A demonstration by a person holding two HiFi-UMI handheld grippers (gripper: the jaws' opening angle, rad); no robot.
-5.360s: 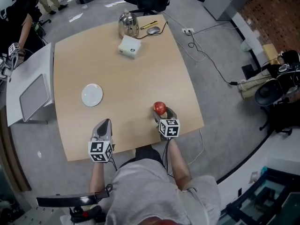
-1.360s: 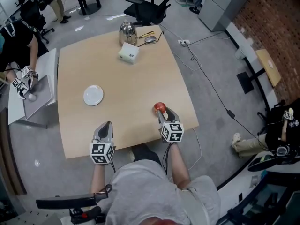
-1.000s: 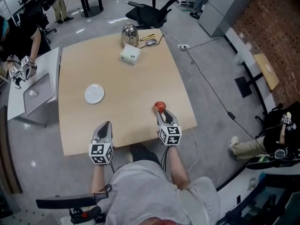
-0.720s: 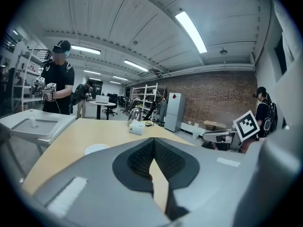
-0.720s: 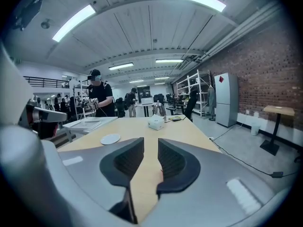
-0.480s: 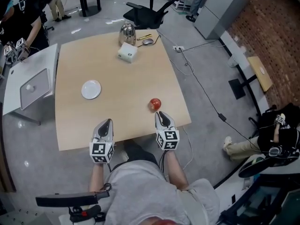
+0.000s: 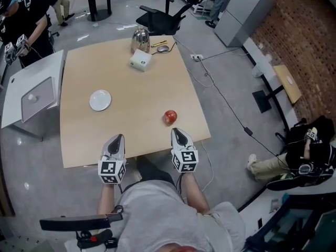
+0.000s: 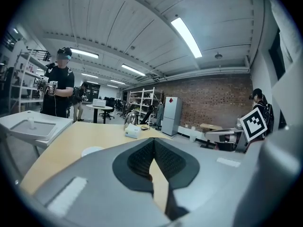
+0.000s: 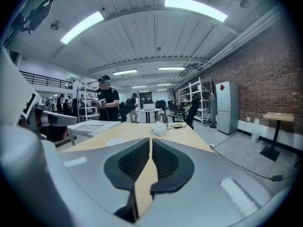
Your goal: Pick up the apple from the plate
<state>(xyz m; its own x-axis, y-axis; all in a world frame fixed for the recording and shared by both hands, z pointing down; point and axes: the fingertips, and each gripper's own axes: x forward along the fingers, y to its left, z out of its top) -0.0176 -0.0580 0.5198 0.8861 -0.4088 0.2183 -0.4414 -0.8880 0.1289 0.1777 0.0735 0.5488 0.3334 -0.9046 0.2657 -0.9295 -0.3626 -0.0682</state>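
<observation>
Tan table [image 7: 131, 83] bears apple [image 7: 169, 116]; plate [image 7: 100, 100] well apart from it; right gripper [image 7: 176, 132] near it, jaws just clenched, empty; left gripper [image 7: 119, 137] clenched, empty.

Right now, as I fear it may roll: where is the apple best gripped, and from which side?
Probably across the apple's widest middle, one jaw on each flank, coming level from the near table edge, where the shut right gripper is: it is round and stands clear.

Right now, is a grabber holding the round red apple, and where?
Nothing is held. The left gripper and the just-closed right gripper are shut and empty; the round red apple lies free on the wooden table.
</observation>
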